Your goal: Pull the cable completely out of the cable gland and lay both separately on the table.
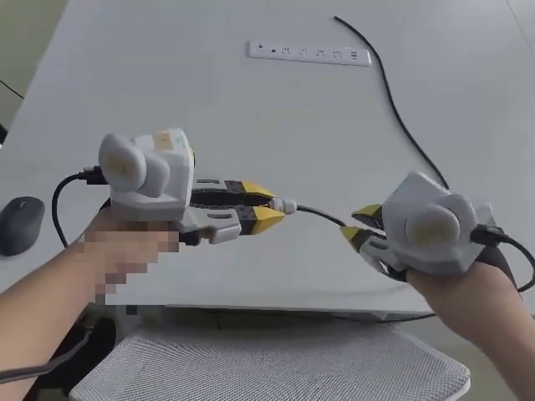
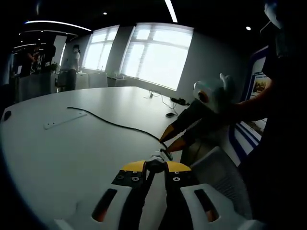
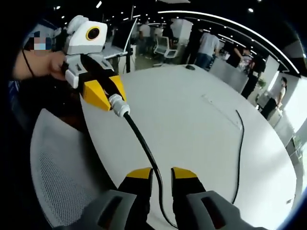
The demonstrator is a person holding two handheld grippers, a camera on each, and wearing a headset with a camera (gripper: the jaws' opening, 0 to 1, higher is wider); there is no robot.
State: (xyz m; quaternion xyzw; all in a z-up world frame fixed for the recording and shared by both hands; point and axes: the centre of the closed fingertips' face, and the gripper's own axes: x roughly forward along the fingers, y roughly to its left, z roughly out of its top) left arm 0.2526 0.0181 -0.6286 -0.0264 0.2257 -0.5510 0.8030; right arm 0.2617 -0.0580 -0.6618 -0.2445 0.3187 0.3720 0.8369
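White table (image 1: 251,125) carries a power strip (image 1: 309,53) at 12 o'clock and a mouse (image 1: 21,224) at 9. Above its 6 o'clock edge the left gripper (image 1: 269,209) clamps the cable gland (image 1: 284,205). The cable (image 1: 318,213) runs toward 3 o'clock between the right gripper (image 1: 355,225)'s near-closed jaws, grip unclear.

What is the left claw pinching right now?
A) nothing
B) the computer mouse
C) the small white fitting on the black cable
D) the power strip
C: the left gripper has its yellow tips shut on the white cable gland, the black cable trailing from it.
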